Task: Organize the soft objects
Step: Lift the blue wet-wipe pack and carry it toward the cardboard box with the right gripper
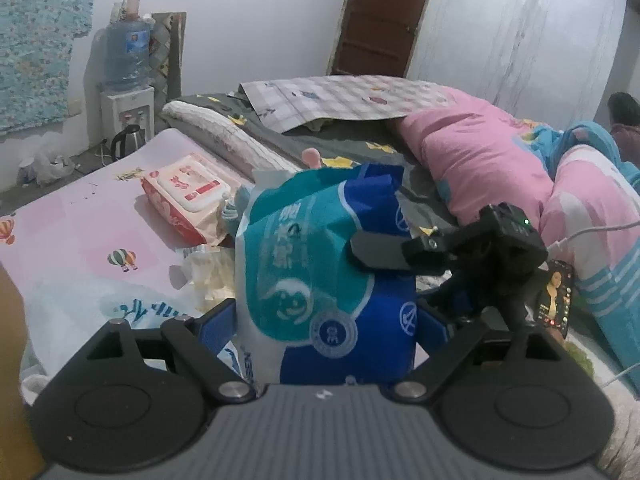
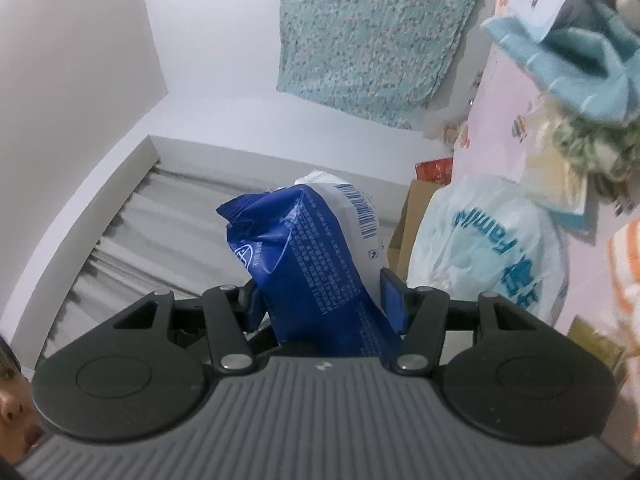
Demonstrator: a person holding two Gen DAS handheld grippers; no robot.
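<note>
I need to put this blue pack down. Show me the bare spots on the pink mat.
Free: the pink mat left of the red wipes pack, around the balloon print. Crowded: crumpled tissue and white plastic bag beside the blue pack, which the left gripper and right gripper grip.

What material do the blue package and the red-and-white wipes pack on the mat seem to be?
Blue package: apparently thin glossy plastic film, since it creases sharply and shines; printed barcode. Wipes pack: likely soft printed plastic film, with what looks like a rigid white flip lid.
</note>
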